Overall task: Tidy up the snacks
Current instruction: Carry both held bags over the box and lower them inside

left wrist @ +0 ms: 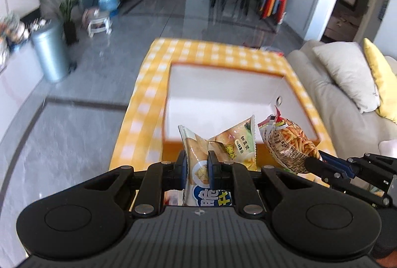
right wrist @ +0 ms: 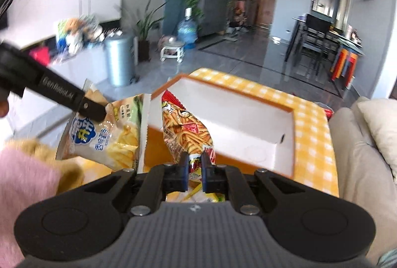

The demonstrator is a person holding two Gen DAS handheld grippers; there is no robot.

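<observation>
Two packets aloft | left gripper (left wrist: 196, 163) pinching chip bag (left wrist: 218, 144) | right gripper (right wrist: 194, 168) pinching noodle-snack bag (right wrist: 186, 129) | white box (left wrist: 223, 84) bare

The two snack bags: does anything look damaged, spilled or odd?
No spill or tear shows. The chip bag is creased where the left gripper pinches it. The right gripper holds the stick bag. The box looks empty.

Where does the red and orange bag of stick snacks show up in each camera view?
Left wrist view: red and orange bag of stick snacks at right of centre, beside the pale chip bag.
Right wrist view: bottom centre, in front of the box.
Shared landmark: white open box with orange rim.
</observation>
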